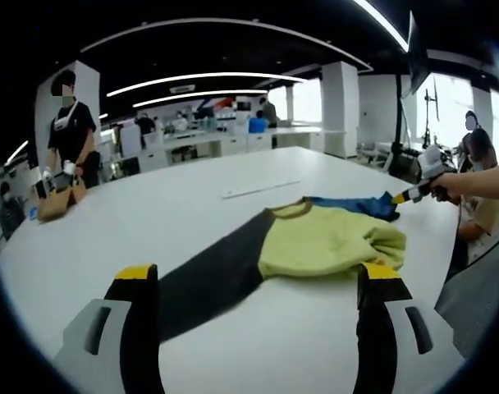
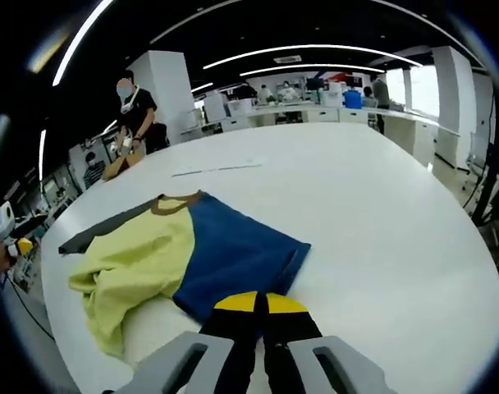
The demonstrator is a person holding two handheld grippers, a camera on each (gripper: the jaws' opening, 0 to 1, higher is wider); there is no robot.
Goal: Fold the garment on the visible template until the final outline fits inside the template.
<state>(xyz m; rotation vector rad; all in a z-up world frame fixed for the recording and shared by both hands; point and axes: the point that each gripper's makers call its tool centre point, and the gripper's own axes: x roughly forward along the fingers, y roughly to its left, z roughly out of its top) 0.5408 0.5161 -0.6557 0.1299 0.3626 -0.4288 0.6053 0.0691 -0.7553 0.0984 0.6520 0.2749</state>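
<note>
Right tongs [image 2: 259, 310] grip the garment [image 2: 192, 254] (blue edge).

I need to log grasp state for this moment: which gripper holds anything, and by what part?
The right gripper is shut on the garment, pinching the edge of its blue section. The left gripper is open and holds nothing.

Garment's [image 2: 184, 254] near hem hidden behind right hand-held gripper [image 2: 260, 305] (jaws together)
</note>
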